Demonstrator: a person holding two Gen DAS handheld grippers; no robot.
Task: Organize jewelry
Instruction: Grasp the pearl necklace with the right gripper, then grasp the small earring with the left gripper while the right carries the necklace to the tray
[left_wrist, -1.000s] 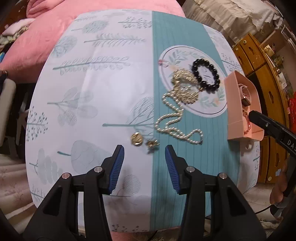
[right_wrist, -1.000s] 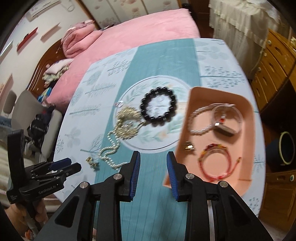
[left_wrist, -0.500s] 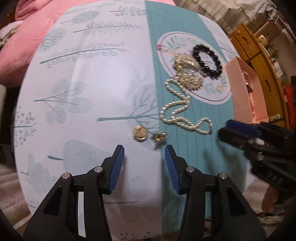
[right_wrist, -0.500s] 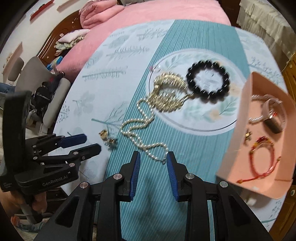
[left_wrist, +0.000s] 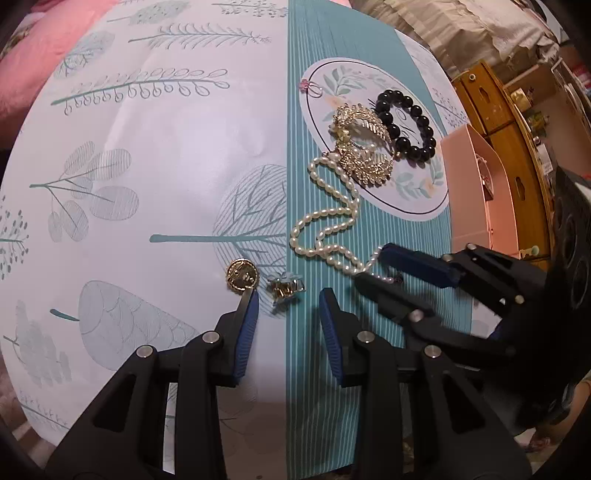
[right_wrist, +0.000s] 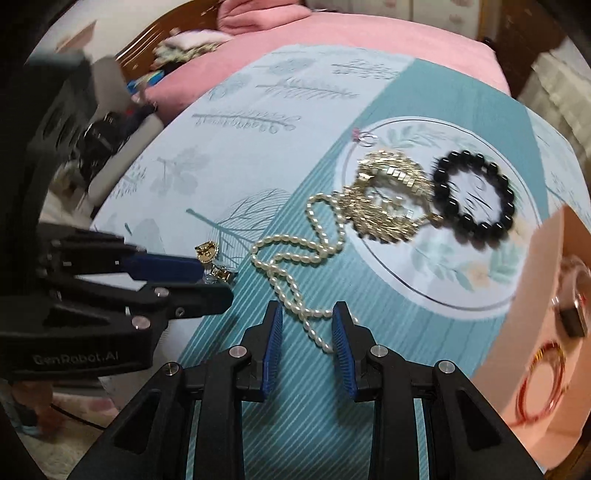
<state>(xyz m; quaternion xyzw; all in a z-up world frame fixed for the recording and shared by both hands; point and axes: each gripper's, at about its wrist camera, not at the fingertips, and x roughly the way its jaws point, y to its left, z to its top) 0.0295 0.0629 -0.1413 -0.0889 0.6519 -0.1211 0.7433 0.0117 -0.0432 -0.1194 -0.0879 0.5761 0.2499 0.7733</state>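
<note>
Left view: the left gripper (left_wrist: 288, 301) is spread open, low over the cloth (left_wrist: 166, 147), with a small earring (left_wrist: 285, 288) between its tips and a gold button (left_wrist: 241, 276) by the left tip.

Right view: the right gripper (right_wrist: 306, 319) is open, straddling the pearl necklace (right_wrist: 295, 258) end. A tray (right_wrist: 546, 332) lies right.
</note>
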